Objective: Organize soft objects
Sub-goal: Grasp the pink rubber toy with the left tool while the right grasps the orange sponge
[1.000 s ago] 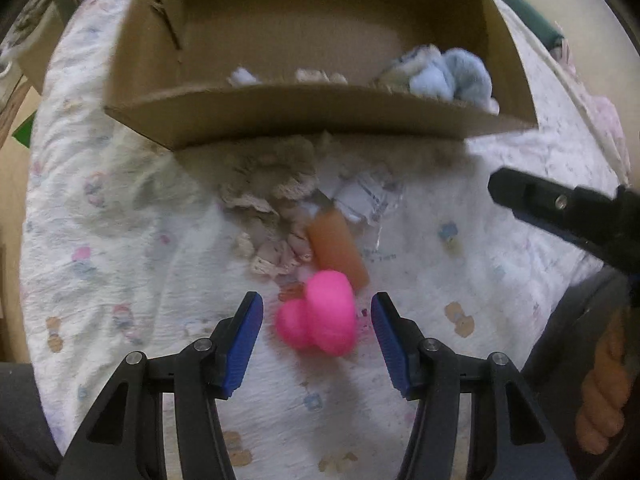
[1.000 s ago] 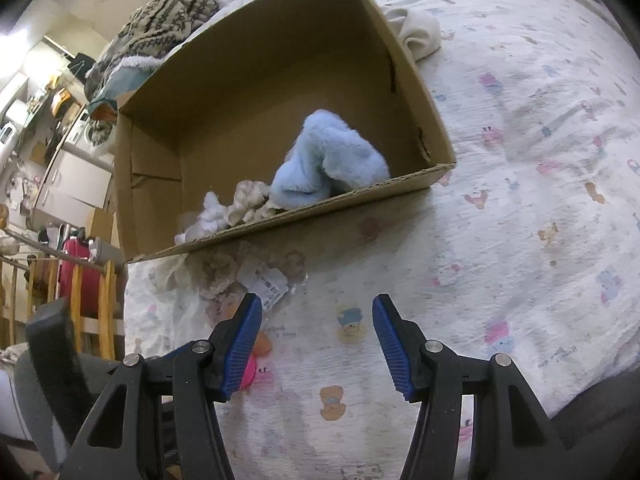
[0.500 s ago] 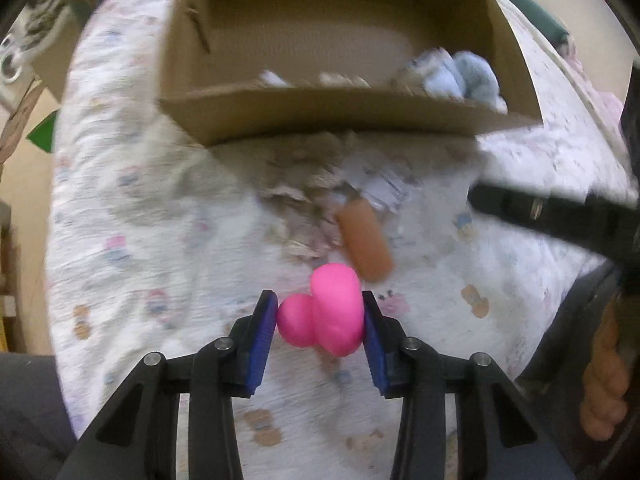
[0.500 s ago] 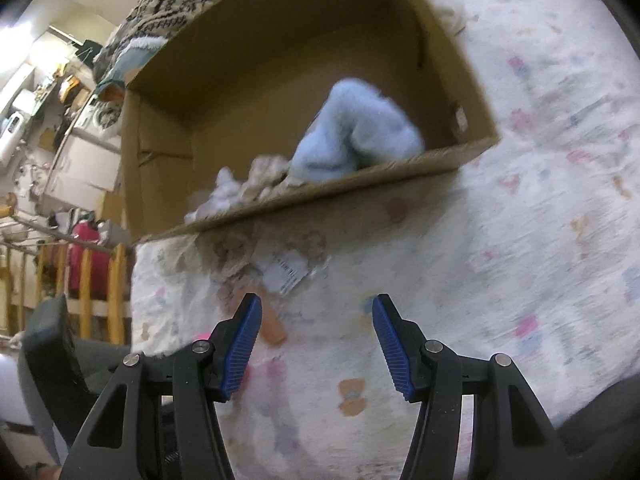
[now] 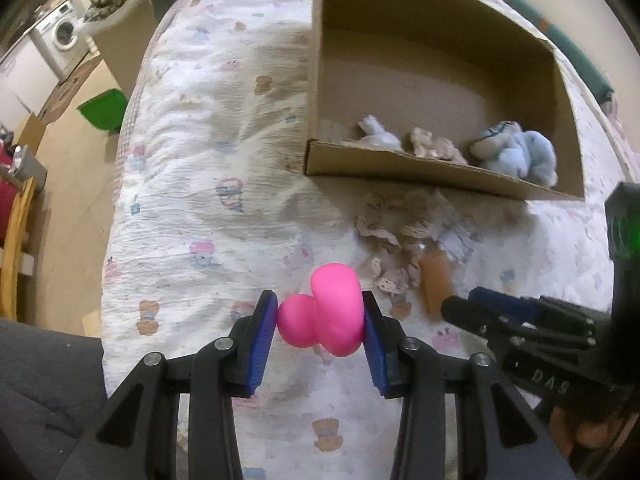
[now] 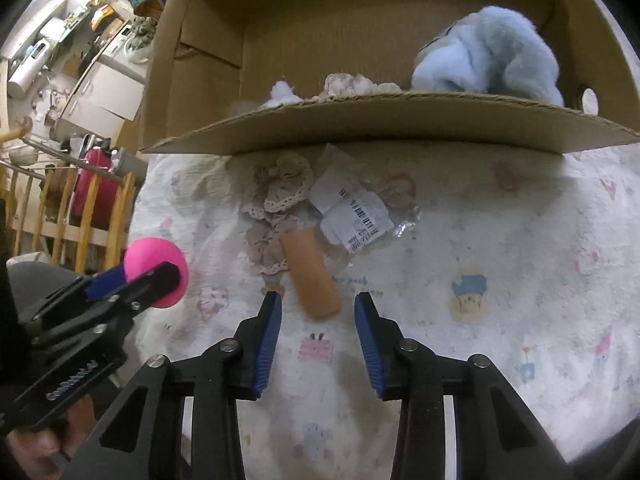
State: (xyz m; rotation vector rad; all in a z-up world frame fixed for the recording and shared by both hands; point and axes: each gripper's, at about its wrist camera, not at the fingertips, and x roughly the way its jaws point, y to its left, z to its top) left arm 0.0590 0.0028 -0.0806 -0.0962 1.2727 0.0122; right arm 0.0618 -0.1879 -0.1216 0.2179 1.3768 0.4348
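My left gripper [image 5: 320,320] is shut on a pink squishy toy [image 5: 326,314] and holds it above the bed; the toy also shows in the right wrist view [image 6: 158,264]. My right gripper [image 6: 318,320] is open, its fingers on either side of the near end of a tan cylinder [image 6: 310,276] lying on the bedsheet; the cylinder also shows in the left wrist view [image 5: 434,280]. A cardboard box [image 6: 380,120] beyond holds a light blue plush [image 6: 492,56] and small white and beige soft pieces [image 6: 348,84].
A lace fabric piece [image 6: 276,200] and a clear plastic bag with a barcode label [image 6: 356,216] lie between the cylinder and the box. The bed's left edge [image 5: 120,184] drops to the floor, where a green bin [image 5: 102,110] stands.
My left gripper closed on the pink toy and lifted it. My right gripper moved in toward the tan cylinder, jaws narrowing around its near end.
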